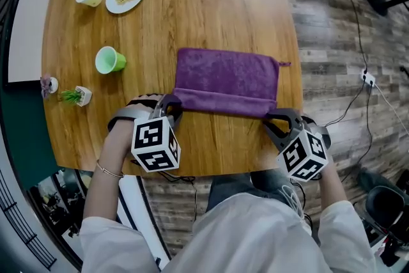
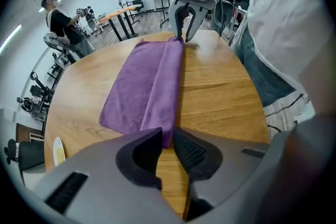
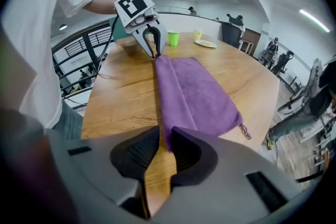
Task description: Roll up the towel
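left gripper (image 2: 168, 136) and right gripper (image 3: 165, 134) both cracked open a bit, purple towel (image 1: 227, 73) with its rolled-over edge sitting loose between their tips

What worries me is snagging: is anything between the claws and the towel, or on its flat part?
Nothing visible. Left claw and right claw sit at the towel, by its fold; its flat part is bare.

Head view overhead, gripper views opposed, towel (image 1: 227, 77) shared
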### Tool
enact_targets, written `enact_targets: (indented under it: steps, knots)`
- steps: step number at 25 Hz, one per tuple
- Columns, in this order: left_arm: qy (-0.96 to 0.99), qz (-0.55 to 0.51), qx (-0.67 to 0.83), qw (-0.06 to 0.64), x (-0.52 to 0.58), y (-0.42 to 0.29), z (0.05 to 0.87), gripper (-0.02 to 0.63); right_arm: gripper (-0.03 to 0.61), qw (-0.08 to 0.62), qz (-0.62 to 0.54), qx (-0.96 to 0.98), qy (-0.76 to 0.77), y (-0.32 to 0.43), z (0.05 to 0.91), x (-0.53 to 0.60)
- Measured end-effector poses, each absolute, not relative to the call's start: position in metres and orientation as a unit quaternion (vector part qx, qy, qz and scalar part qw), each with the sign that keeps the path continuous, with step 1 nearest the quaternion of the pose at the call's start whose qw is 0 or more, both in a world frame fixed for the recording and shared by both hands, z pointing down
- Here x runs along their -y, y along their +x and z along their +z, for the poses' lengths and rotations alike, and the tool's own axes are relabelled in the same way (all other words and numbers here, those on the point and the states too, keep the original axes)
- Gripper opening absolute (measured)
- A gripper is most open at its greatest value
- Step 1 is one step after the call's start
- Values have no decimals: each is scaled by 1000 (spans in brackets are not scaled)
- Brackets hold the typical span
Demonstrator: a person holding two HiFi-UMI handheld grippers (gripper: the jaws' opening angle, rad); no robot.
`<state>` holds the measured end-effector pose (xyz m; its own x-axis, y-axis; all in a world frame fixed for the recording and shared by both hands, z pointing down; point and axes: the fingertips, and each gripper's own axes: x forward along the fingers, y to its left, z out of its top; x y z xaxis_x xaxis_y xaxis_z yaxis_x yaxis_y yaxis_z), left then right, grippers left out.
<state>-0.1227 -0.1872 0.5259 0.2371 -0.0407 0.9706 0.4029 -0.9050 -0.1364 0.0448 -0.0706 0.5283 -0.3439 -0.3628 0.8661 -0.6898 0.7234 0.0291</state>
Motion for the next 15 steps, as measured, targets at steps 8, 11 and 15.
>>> enact_targets:
  steps: [8, 11, 15]
  knots:
    - [-761, -609, 116, 190, 190, -122, 542, 63, 60, 512, 134, 785, 322, 47, 542, 71]
    - [-762, -607, 110, 199, 192, -120, 542, 52, 29, 513, 129, 782, 330, 49, 543, 74]
    - [-761, -605, 104, 210, 192, -120, 543, 43, 23, 501, 141, 785, 336, 49, 542, 75]
